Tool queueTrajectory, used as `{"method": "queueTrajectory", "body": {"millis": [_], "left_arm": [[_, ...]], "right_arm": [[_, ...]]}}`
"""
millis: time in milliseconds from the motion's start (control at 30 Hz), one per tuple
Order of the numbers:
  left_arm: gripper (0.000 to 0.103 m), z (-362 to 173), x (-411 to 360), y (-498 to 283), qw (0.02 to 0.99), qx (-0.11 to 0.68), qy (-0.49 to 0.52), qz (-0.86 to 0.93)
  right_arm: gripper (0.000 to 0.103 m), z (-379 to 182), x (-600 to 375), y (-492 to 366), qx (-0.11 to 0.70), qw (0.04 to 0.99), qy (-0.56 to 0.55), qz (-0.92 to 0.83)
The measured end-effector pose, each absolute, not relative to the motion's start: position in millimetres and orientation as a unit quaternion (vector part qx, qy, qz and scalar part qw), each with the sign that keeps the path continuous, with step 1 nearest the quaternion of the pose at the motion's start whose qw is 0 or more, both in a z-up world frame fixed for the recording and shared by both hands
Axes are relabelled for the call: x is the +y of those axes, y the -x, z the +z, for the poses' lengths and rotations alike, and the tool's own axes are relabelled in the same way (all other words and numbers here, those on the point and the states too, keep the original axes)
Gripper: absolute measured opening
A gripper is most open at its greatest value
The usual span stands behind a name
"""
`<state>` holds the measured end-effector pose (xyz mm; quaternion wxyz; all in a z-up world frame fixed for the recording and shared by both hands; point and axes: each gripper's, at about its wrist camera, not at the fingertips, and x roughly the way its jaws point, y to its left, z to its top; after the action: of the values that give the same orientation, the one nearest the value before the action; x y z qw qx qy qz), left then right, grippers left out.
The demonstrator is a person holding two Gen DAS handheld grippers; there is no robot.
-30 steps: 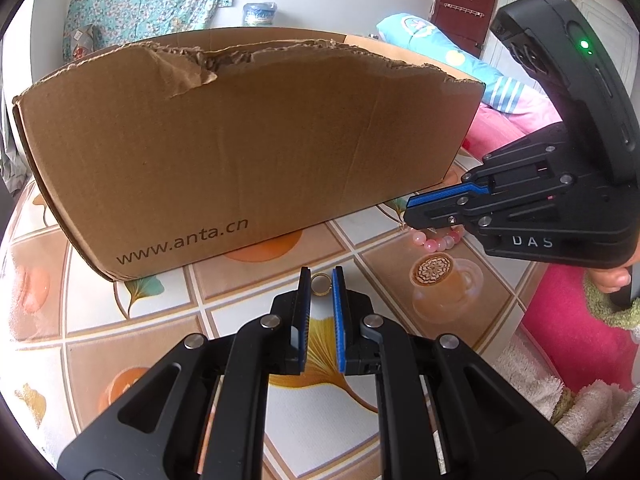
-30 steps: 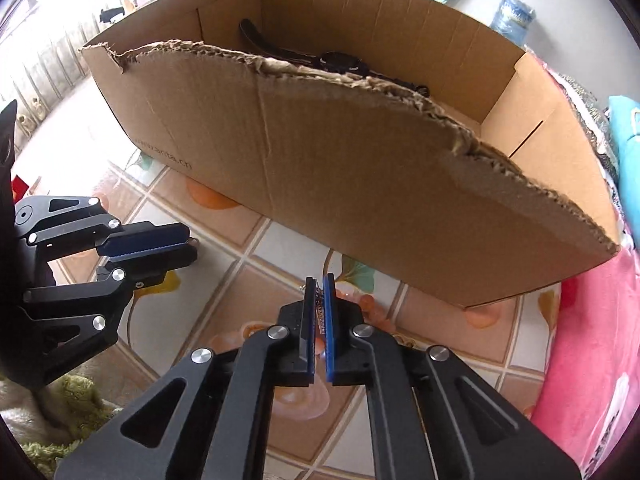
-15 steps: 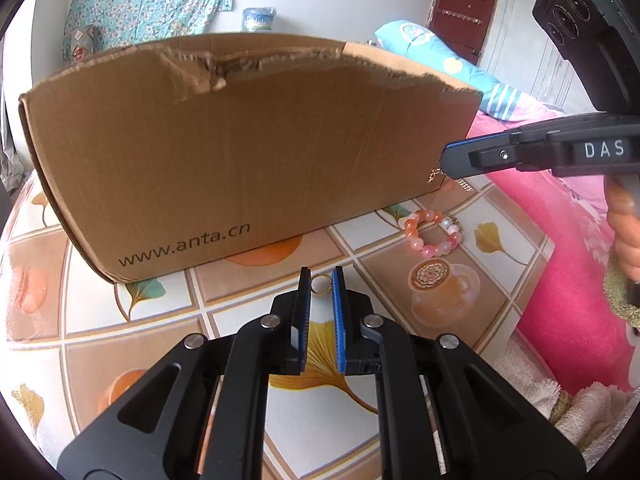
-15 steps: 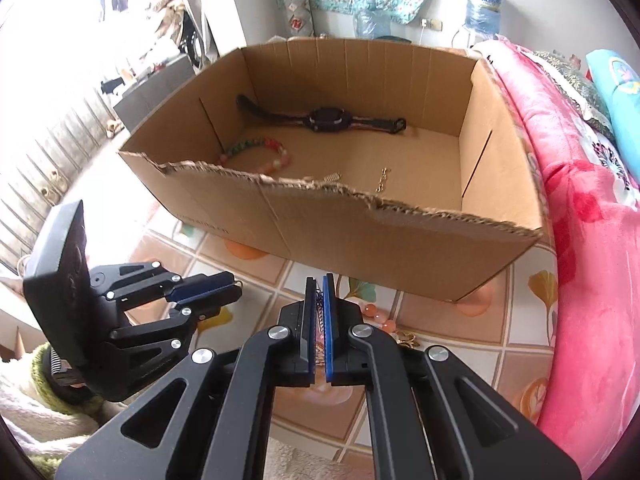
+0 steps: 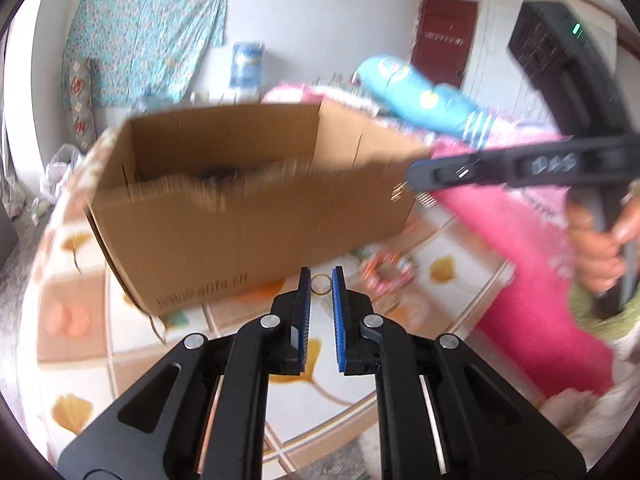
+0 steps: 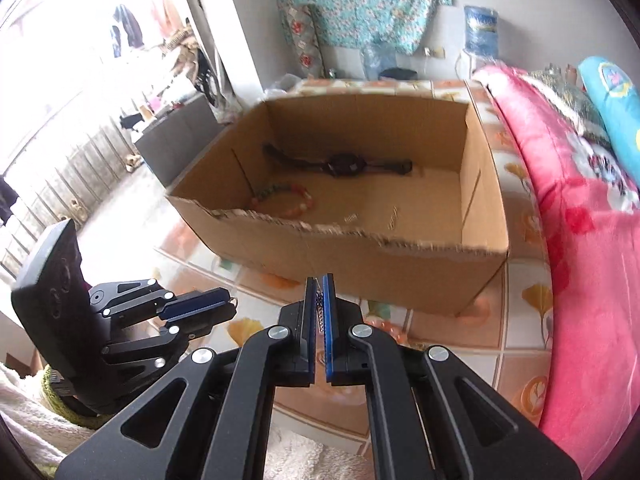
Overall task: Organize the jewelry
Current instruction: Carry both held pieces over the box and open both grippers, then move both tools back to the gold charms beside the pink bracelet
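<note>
Gold ring (image 5: 321, 284) pinched by left gripper (image 5: 321, 285); right gripper (image 6: 319, 304) clamps what looks like a chain (image 6: 319, 307). Transit step; next, release over cardboard box (image 6: 360, 256), twelve o'clock.

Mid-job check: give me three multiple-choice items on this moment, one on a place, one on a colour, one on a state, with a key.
1. Where does the black watch lie?
A. inside the cardboard box
B. on the tiled tabletop
C. on the pink bedding

2. What colour are the claw pads?
A. red
B. blue
C. green

3. What does the left claw hold?
A. nothing
B. a bead bracelet
C. a small gold ring

Key: 1 A, the watch rests on the box floor near the back wall. 2 B, blue strips line the fingers. 3 C, the ring sits between the fingertips.
</note>
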<state>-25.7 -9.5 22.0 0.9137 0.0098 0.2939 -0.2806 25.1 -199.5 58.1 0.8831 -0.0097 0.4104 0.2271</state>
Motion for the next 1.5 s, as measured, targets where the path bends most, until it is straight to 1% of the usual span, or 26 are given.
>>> {"method": "queueTrajectory", "body": {"millis": [133, 233, 300, 533, 700, 833, 933, 967, 1000, 1067, 1133, 1167, 1200, 1267, 1433, 1500], "left_arm": [[0.010, 60.5, -7.8, 18.7, 0.920, 0.263, -0.004, -0.292], [0.010, 78.2, -7.5, -8.6, 0.920, 0.271, 0.006, -0.283], [0.010, 82.6, -10.7, -28.0, 0.919, 0.284, 0.004, -0.274], [0.010, 65.6, -19.5, -115.8, 0.879, 0.396, 0.041, -0.261], [0.010, 40.5, -30.3, -152.7, 0.847, 0.460, 0.054, -0.262], [0.010, 27.0, -31.0, -160.2, 0.835, 0.486, 0.057, -0.251], [0.010, 22.9, -28.9, -162.5, 0.832, 0.491, 0.065, -0.251], [0.012, 22.6, -29.0, -163.6, 0.833, 0.491, 0.065, -0.249], [0.017, 22.1, -28.4, -164.6, 0.832, 0.492, 0.067, -0.249], [0.024, 23.1, -27.3, -166.6, 0.833, 0.490, 0.071, -0.247], [0.025, 24.2, -28.3, -167.3, 0.836, 0.487, 0.068, -0.244], [0.025, 24.7, -27.5, -167.2, 0.837, 0.486, 0.068, -0.242], [0.025, 24.9, -27.3, -167.3, 0.838, 0.484, 0.068, -0.241], [0.025, 26.2, -27.0, -167.9, 0.840, 0.483, 0.070, -0.238], [0.027, 38.3, -22.4, -156.4, 0.854, 0.459, 0.065, -0.234], [0.033, 47.9, -18.3, -144.5, 0.866, 0.437, 0.061, -0.234]], "right_arm": [[0.003, 89.5, -195.8, -29.9, 0.366, 0.893, 0.010, 0.261], [0.003, 104.2, -193.5, -48.6, 0.350, 0.896, 0.013, 0.273], [0.003, 107.2, -193.6, -67.0, 0.354, 0.893, 0.010, 0.277], [0.003, 82.0, -190.4, -161.4, 0.447, 0.851, -0.004, 0.275], [0.004, 48.3, -178.3, -211.4, 0.507, 0.822, 0.002, 0.260], [0.004, 28.1, -170.9, -238.4, 0.542, 0.804, 0.005, 0.244], [0.004, 23.1, -169.5, -248.0, 0.553, 0.796, -0.010, 0.246], [0.005, 22.4, -168.8, -250.3, 0.554, 0.795, -0.010, 0.246], [0.005, 22.4, -169.6, -250.5, 0.554, 0.795, -0.010, 0.246], [0.005, 21.0, -169.0, -251.9, 0.554, 0.795, -0.011, 0.247], [0.005, 20.2, -169.3, -252.1, 0.553, 0.796, -0.010, 0.247], [0.006, 19.9, -169.7, -252.3, 0.552, 0.797, -0.010, 0.245], [0.012, 20.4, -170.5, -252.6, 0.552, 0.797, -0.011, 0.245], [0.018, 22.5, -173.6, -252.2, 0.548, 0.801, -0.014, 0.240], [0.019, 42.2, -182.3, -239.3, 0.520, 0.820, -0.018, 0.240], [0.022, 57.9, -190.3, -224.4, 0.495, 0.833, -0.026, 0.244]]}}
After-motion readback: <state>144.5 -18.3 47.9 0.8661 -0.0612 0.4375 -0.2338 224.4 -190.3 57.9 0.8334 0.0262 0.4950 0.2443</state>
